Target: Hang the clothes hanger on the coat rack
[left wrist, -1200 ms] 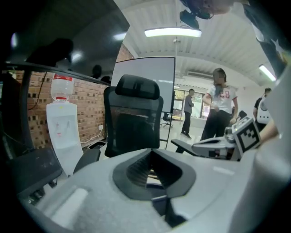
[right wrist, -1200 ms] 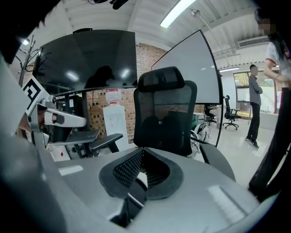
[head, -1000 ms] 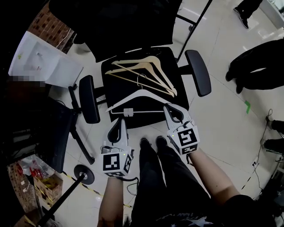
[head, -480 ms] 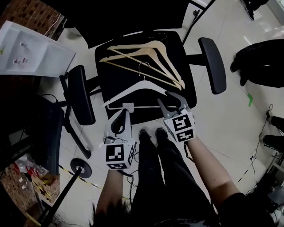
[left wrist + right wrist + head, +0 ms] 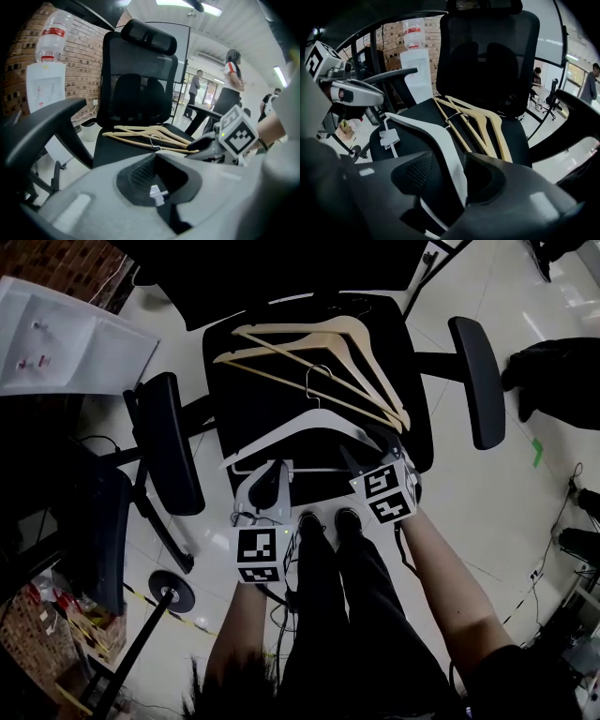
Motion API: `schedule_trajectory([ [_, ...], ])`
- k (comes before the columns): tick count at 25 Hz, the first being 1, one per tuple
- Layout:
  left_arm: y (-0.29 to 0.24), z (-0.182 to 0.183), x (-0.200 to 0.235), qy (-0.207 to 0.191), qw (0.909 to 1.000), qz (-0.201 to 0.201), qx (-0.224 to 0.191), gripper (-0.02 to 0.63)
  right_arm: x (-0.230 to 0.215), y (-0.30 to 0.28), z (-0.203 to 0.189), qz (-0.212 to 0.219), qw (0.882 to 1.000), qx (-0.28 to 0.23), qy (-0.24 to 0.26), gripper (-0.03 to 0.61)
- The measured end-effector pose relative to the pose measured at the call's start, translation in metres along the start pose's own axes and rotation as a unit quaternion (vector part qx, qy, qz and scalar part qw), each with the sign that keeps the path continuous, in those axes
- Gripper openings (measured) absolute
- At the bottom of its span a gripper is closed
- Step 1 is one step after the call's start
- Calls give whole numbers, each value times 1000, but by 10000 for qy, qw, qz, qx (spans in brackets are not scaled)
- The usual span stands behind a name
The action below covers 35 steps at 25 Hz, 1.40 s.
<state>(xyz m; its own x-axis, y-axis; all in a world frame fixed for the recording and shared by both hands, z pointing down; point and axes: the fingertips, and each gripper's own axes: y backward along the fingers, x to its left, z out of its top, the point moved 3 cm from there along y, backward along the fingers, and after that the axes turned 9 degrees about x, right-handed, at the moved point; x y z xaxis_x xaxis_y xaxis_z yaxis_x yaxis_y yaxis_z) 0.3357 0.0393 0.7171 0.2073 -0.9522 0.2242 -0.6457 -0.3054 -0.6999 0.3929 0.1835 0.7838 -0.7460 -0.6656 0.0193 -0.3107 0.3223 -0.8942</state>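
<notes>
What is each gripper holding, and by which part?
Nothing. The right gripper, jaws just opened, straddles the white plastic hanger arm loosely; the left gripper shut, empty.

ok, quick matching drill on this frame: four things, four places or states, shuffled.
1 white hanger
2 wooden hangers
3 right gripper
4 water dispenser

A by the brick wall
B jaws apart
C front of the chair seat
D back of the chair seat

Pairs: 1-C, 2-D, 3-B, 4-A. The right gripper's jaws have just been opening, with one arm of the white hanger between them.
</notes>
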Motion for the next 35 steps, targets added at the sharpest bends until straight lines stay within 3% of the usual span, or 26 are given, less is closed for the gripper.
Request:
schedule_trajectory([
  [16,-16,-6,9,199,9998,45,59,5,-1,-53,-15,-48,9873,1289,924,236],
  [27,-15,-10,4,322,9994,43,70,5,-2,-57,-13,290,9851,1519,748,188],
  [31,-14,-10,2,331,9994,59,84,5,4,-58,-10,373,9822,1518,1043,126],
  [35,-13,-9,1,361,9993,86,65,5,5,-56,-11,309,9810,1519,1167,112],
])
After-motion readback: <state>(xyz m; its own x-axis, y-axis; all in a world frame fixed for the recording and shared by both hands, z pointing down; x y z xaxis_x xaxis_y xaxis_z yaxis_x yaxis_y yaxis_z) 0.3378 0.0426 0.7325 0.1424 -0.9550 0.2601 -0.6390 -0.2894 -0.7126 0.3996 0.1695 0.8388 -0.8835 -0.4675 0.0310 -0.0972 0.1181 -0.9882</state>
